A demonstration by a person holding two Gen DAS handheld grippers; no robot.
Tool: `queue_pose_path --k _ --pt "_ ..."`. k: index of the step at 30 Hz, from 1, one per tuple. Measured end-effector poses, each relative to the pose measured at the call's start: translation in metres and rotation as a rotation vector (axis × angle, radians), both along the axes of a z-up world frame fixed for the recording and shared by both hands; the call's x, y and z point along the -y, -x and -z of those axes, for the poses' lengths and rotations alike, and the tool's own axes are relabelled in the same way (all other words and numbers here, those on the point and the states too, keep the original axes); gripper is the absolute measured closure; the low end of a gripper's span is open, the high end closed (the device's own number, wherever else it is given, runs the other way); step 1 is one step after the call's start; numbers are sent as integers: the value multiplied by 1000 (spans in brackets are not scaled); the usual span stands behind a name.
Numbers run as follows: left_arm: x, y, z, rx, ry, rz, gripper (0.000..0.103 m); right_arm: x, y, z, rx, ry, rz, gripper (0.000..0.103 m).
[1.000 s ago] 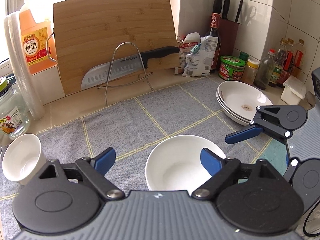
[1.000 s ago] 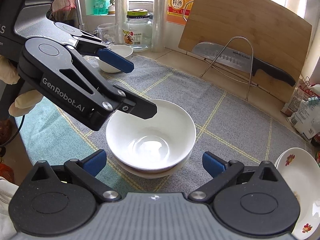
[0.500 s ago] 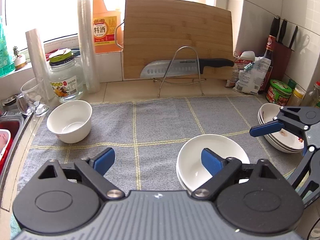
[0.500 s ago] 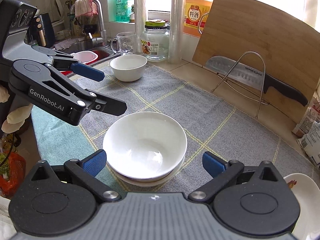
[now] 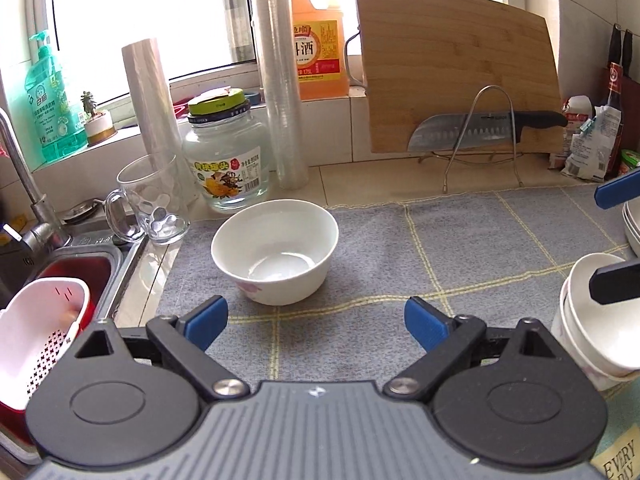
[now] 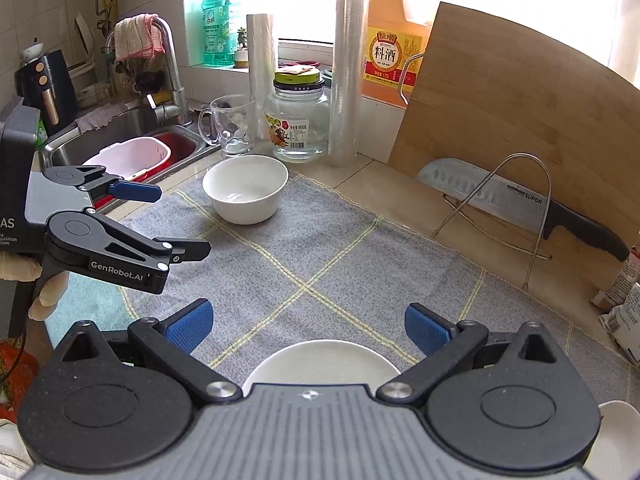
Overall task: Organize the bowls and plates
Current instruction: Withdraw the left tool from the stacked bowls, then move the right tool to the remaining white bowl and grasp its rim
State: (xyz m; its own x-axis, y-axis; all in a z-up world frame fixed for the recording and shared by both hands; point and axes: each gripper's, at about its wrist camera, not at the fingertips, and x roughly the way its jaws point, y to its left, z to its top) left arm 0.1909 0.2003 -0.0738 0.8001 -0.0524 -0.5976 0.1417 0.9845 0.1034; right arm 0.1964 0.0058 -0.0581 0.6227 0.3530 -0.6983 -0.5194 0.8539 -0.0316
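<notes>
The lone white bowl [image 5: 275,251] sits upright on the grey checked mat [image 5: 460,248], at the mat's corner nearest the sink [image 6: 132,128], just in front of the glass jar [image 5: 226,160] and the glass mug [image 5: 154,200]. That is the piece not yet gathered. The other bowls already sit nested in a stack [image 5: 596,328] at the right of the left view, and a pile of plates [image 5: 632,224] shows at the far right edge.

What matters for the coming move, as I read it, is that the bowl lies straight ahead of the left tongs [image 5: 316,320] and a little below their line, almost centred between the two blue pads. It is round, so it has no long axis to line up with; only the rim counts. The jaws are opening, with nothing between them but mat, and they look wide enough to take the rim or wall.

The right tongs [image 6: 306,328] stand spread and empty too, hanging over the near rim of the stacked bowls [image 6: 320,360]. From that view the lone bowl [image 6: 245,188] is well apart, across the mat, with the left tongs [image 6: 182,220] between the two and clearly nearer. The left hand looks the one to reach forward and down.
</notes>
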Motion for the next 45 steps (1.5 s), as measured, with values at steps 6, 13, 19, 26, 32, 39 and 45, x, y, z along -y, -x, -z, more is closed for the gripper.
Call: queue_pose_path --k 6,13,19,26,32,39,45 --pt "-29 -29 14 6 21 42 8 -50 -23 -3 -11 4 83 0" --pt "-45 -49 26 -19 58 72 8 -96 -49 -3 -9 44 79 0" --pt "-46 -59 36 -24 43 98 8 -122 -89 5 -38 54 43 0" --pt "-46 -68 43 -15 24 108 8 -139 -133 19 -126 20 21 0" --pt "-44 -74 43 -2 14 134 8 -150 -164 32 -159 44 18 3" --pt "-42 -77 41 11 21 156 9 -161 -187 47 -192 58 -1 7" --pt "-42 -76 41 26 4 188 11 -169 -199 57 -230 64 -29 16"
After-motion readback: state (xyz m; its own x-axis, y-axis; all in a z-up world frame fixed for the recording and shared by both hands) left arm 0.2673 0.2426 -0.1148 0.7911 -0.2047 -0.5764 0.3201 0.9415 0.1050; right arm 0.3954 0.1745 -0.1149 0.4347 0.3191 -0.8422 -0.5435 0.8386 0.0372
